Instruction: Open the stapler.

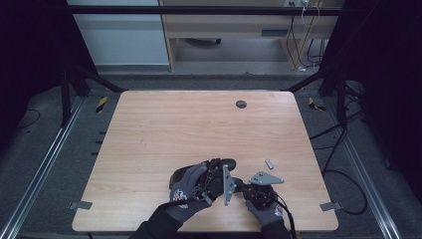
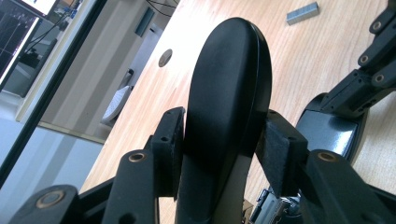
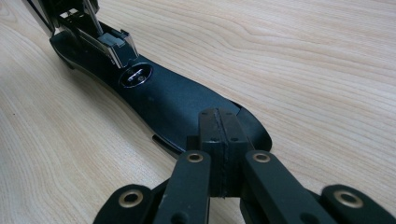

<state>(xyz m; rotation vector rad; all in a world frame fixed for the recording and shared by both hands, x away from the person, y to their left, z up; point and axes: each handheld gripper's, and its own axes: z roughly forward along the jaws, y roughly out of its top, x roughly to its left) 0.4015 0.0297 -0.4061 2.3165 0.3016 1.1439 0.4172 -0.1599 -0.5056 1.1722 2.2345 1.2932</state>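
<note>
A black stapler lies swung open near the table's front edge. Its rounded top arm (image 2: pixel 229 93) stands raised between the felt pads (image 2: pixel 278 149) of my left gripper (image 2: pixel 224 149), which is shut on it. The flat base (image 3: pixel 159 98) rests on the wood, with its metal anvil (image 3: pixel 136 75) and open magazine (image 3: pixel 112 44) showing. My right gripper (image 3: pixel 219 135) is shut, pads together with nothing between them, and its tip sits on the base's near end. In the high view the left gripper (image 1: pixel 221 172) and right gripper (image 1: pixel 246 188) are close together over the stapler (image 1: pixel 225 164).
A short strip of staples (image 1: pixel 269 163) lies on the table just right of the grippers; it is the strip of staples (image 2: pixel 302 12) in the left gripper view. A round cable grommet (image 1: pixel 241 104) sits near the far edge. The wooden tabletop (image 1: pixel 174 129) stretches wide beyond the hands.
</note>
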